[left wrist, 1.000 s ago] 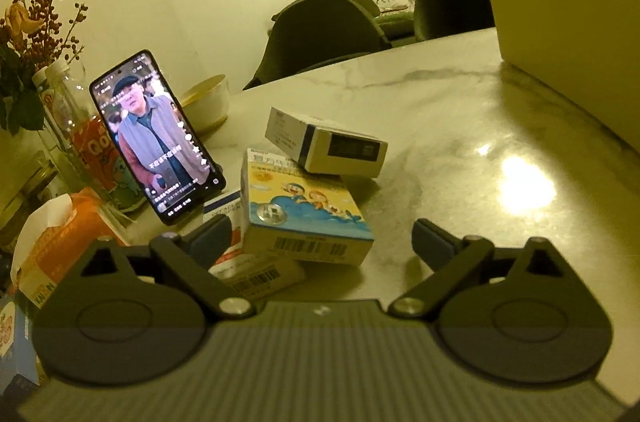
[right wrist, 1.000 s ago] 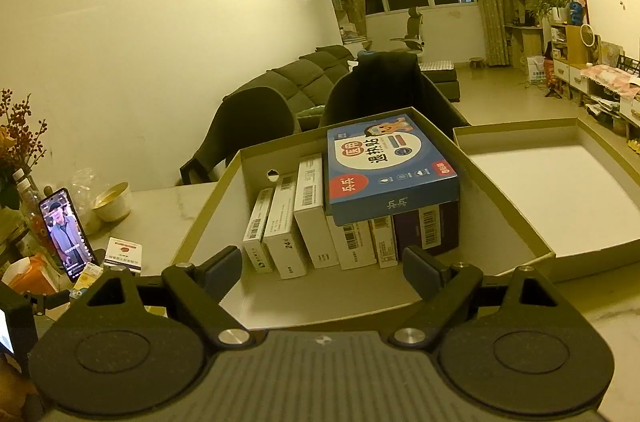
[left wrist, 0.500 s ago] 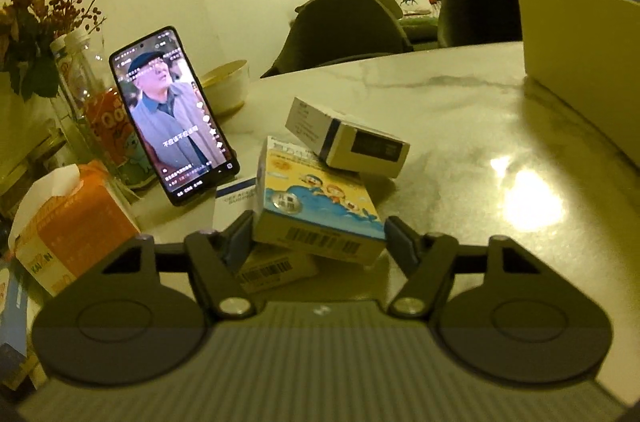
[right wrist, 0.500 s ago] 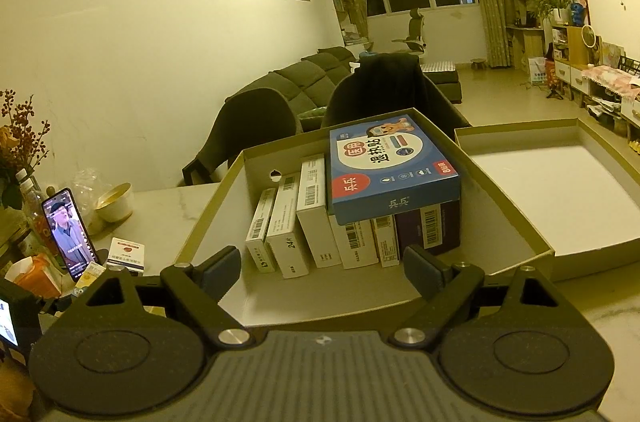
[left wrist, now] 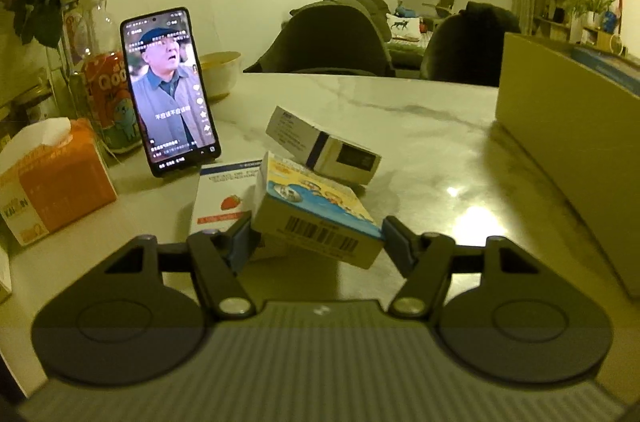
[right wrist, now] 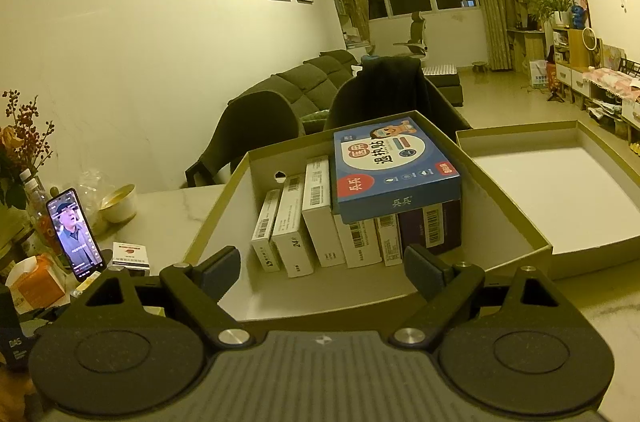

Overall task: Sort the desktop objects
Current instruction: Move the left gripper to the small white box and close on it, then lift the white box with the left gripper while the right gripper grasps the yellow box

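My left gripper is shut on the cartoon-printed box, its near end tilted up off the marble table. A white and dark box leans on its far end, and a flat white strawberry box lies under it. My right gripper is open and empty, above the near edge of the cardboard storage box. Inside stand several medicine boxes, with a blue box lying across them.
A phone stands propped with a video playing, next to an orange tissue pack, a bottle, a flower vase and a bowl. The storage box wall rises at right. An empty lid lies beside the box.
My left gripper moved forward around the cartoon-printed box, closed on it and tilted its near end up. My right gripper stayed open over the storage box.
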Action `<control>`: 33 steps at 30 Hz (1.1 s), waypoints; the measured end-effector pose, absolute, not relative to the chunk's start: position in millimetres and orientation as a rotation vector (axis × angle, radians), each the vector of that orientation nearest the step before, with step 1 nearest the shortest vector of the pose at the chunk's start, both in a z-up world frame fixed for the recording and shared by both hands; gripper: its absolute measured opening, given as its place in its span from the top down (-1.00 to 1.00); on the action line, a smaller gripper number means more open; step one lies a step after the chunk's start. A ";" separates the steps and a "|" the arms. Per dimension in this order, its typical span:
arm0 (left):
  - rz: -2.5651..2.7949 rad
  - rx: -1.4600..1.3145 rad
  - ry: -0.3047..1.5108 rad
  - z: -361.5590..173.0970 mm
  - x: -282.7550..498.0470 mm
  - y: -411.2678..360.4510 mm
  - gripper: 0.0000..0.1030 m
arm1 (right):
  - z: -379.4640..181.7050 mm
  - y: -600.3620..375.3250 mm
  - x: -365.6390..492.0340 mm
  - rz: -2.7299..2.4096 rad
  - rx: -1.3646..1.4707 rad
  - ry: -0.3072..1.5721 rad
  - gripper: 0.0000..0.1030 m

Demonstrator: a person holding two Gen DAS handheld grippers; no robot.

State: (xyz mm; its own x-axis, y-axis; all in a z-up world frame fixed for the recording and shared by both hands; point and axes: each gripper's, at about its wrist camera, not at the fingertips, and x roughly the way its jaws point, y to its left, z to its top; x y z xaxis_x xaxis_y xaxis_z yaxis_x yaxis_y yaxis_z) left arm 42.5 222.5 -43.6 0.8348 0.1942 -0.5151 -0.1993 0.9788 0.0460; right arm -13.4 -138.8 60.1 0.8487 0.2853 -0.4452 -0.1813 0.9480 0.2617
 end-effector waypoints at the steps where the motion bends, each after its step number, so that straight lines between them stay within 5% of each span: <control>1: 0.207 -0.028 0.557 -43.2 42.4 223.4 0.61 | 60.1 -138.6 -13.7 0.248 0.214 0.500 -0.76; 9: 0.201 -0.057 0.572 -47.9 39.1 224.5 0.60 | 60.9 -136.6 -15.5 0.256 0.211 0.499 -0.76; 15: 0.199 -0.055 0.568 -46.7 43.7 225.4 0.36 | 61.4 -135.6 -17.2 0.260 0.207 0.498 -0.76; 17: 0.202 -0.062 0.568 -45.7 46.5 225.9 0.38 | 61.4 -135.6 -17.8 0.261 0.206 0.498 -0.76; 19: 0.210 -0.070 0.567 -44.7 48.5 226.3 0.64 | 61.5 -135.6 -18.3 0.261 0.207 0.497 -0.76; 33: 0.134 -0.168 0.478 -21.4 27.4 214.7 0.65 | 64.6 -129.8 -19.1 0.318 0.232 0.516 -0.76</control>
